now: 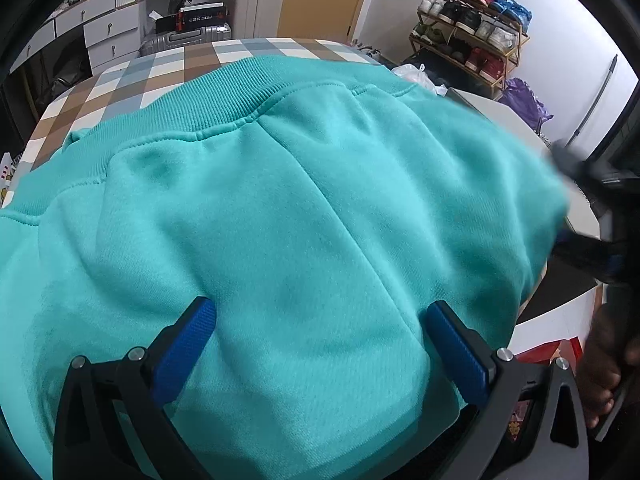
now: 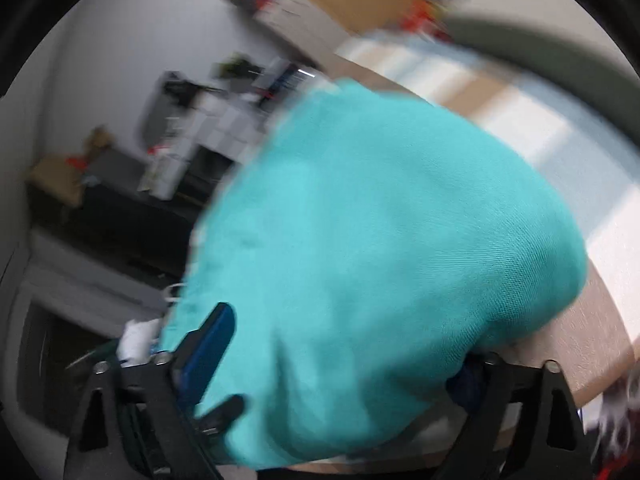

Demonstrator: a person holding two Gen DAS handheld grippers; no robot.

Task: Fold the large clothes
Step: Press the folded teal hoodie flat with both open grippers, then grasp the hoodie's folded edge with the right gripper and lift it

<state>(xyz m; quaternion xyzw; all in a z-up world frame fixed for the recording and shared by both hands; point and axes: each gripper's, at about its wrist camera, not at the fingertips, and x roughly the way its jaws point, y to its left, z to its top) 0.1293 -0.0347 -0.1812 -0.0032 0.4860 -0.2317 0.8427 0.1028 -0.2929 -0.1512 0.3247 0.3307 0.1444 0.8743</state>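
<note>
Sweatshirt (image 1: 304, 220) | left tool (image 1: 320, 344) angled down, spread | right tool (image 2: 344, 344) seemingly spread

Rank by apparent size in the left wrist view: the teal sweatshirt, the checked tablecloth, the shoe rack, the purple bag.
1. Teal fleece sweatshirt, nearest the camera
2. Brown-and-white checked tablecloth, mostly covered
3. Gold-framed shoe rack
4. Purple plastic bag

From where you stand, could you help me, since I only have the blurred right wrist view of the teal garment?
Observer: The left view shows the teal sweatshirt lying flat on a checkered cloth.
Operator: Which part faces away from us?
Observer: Its ribbed hem runs along the far edge.
Operator: Is the left gripper clamped?
Observer: No, the left gripper is open, its blue pads set wide over the fabric.
</note>
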